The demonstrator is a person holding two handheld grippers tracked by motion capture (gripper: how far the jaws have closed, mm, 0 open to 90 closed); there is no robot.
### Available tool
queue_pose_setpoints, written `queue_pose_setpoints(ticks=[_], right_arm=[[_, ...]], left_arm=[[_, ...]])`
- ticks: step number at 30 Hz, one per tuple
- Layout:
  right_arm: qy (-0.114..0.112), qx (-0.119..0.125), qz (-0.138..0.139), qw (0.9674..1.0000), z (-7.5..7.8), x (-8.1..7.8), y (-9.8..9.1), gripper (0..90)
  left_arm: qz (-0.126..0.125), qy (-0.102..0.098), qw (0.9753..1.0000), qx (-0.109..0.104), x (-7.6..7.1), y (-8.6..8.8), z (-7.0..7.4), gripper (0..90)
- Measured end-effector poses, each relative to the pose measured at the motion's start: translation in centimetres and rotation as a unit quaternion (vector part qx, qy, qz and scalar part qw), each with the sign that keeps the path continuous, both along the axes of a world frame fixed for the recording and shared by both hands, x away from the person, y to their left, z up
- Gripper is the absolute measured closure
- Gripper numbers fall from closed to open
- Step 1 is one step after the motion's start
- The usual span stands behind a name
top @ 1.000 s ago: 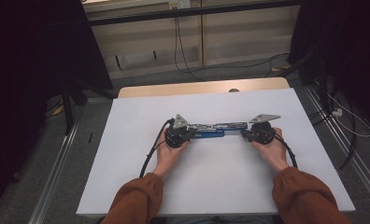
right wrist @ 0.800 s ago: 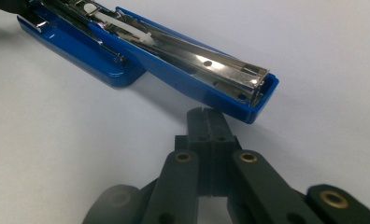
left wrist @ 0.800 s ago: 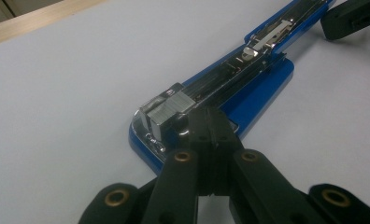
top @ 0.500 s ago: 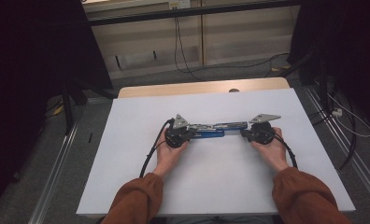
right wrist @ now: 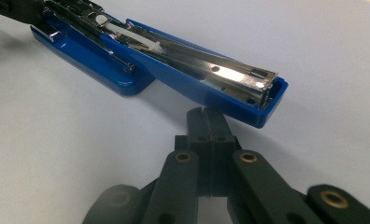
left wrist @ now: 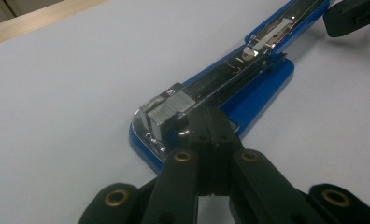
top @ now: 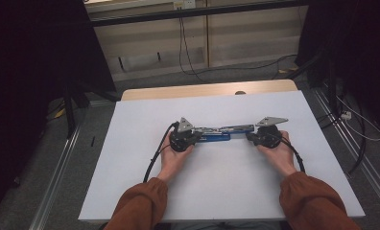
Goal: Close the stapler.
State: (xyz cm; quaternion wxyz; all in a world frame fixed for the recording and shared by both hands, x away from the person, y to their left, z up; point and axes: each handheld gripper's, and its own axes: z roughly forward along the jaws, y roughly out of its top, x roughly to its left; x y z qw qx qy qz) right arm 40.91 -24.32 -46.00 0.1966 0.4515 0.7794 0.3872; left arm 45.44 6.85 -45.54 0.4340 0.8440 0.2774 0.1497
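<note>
1. One white sheet (top: 130,158) covers nearly the whole worktop (top: 202,90), whose bare wooden edge shows along the far side; dark curtains hang to the left, with grey floor and a metal rail (top: 58,177) below them.
2. The left gripper (top: 194,134) lies on the sheet, jaws closed on nothing, tips at the stapler's base.
3. The blue stapler (top: 217,137) lies swung open flat at mid-sheet between both grippers, its staple channel bare.
4. The right gripper (top: 253,136) has its jaws closed and empty just beside the stapler's other end.
5. Cables (top: 351,143) trail over the floor at right; pale wall panels (top: 236,38) stand behind.
</note>
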Motion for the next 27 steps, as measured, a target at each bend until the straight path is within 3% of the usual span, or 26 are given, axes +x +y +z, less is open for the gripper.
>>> queue_pose_setpoints(ticks=[8,15,27], right_arm=[[-0.008,0.006,0.005,0.9999,0.17,-0.03,0.09,90.0],[0.016,0.002,0.001,0.9999,-0.21,0.07,0.13,90.0],[-0.006,-0.007,-0.001,1.0000,-0.07,0.25,0.60,90.0]], left_arm=[[0.000,0.000,1.0000,0.000,0.00,0.00,0.00,90.0],[0.000,0.000,1.0000,-0.001,0.00,0.02,-0.02,90.0],[-0.001,-0.001,1.0000,-0.002,0.02,0.02,-0.04,90.0]])
